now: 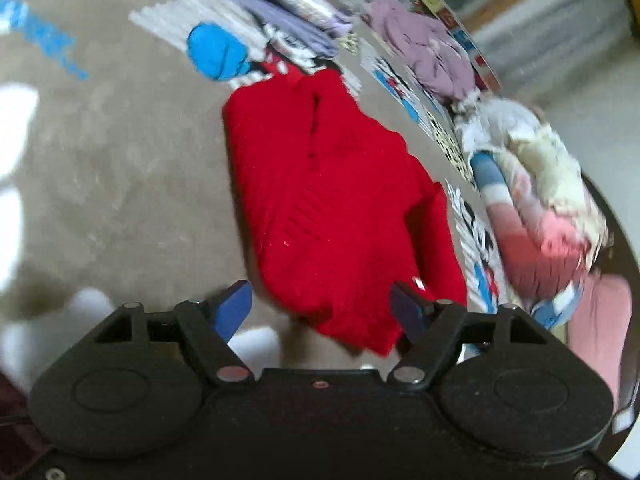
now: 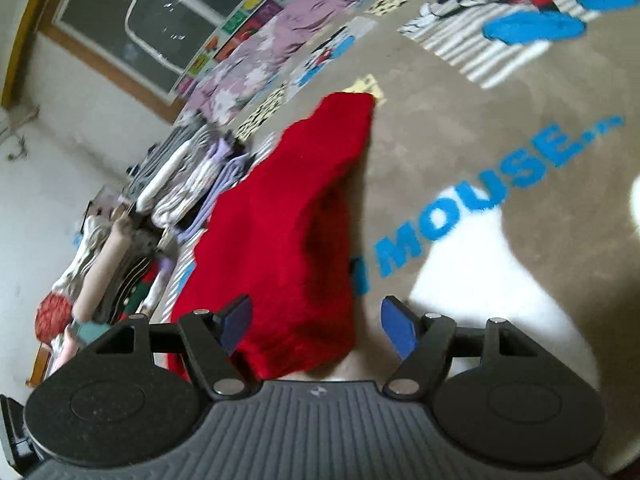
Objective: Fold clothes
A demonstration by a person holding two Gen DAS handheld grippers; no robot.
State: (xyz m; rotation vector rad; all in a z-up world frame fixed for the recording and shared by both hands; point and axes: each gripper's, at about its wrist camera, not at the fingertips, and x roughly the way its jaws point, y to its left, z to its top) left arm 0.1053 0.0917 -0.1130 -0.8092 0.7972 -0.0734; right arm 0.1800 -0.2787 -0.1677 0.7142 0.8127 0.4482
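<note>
A red knit sweater (image 1: 336, 208) lies partly folded on a beige Mickey Mouse blanket (image 1: 120, 168). My left gripper (image 1: 322, 312) is open, its blue pads on either side of the sweater's near edge, just above it. In the right wrist view the same sweater (image 2: 288, 220) stretches away from me on the blanket (image 2: 500, 120). My right gripper (image 2: 316, 324) is open, with the sweater's near end between the fingers and closer to the left pad (image 2: 236, 322). Neither gripper holds cloth.
A pile of crumpled clothes (image 1: 536, 208) and a lilac garment (image 1: 424, 48) lie at the blanket's right edge. In the right wrist view folded stacks (image 2: 188, 176) and rolled clothes (image 2: 104, 268) line the left edge, with a dark window (image 2: 132, 20) behind.
</note>
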